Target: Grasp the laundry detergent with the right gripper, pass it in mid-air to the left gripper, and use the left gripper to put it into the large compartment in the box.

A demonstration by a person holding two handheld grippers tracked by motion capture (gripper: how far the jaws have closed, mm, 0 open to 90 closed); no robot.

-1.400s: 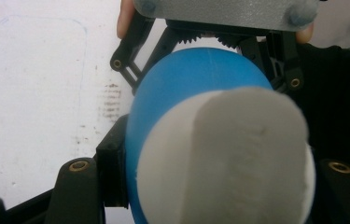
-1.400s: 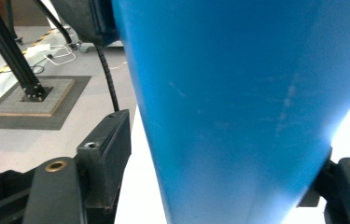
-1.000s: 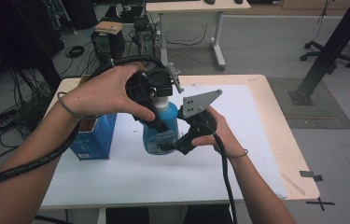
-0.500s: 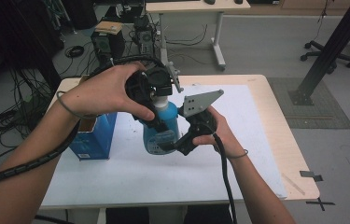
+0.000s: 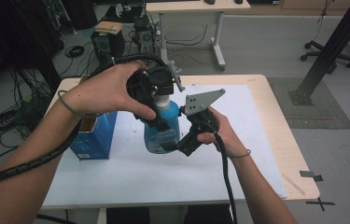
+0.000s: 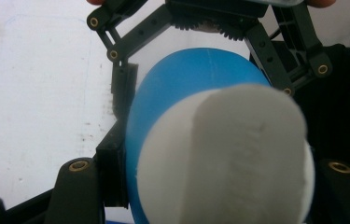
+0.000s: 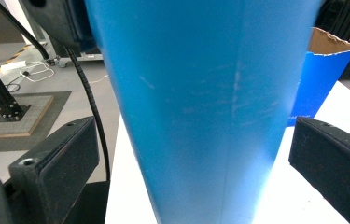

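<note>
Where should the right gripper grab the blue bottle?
On the lower body of the bottle, coming level from the person's right. The left gripper already clamps the neck, and the body tapers upward. The right gripper has just been opening and now straddles the body with gaps.

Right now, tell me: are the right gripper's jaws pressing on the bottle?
No: in the right gripper view, gaps show between the bottle and both pads.

free: table right (image 5: 256, 121) | blocked: box (image 5: 93, 137) (left side)
</note>
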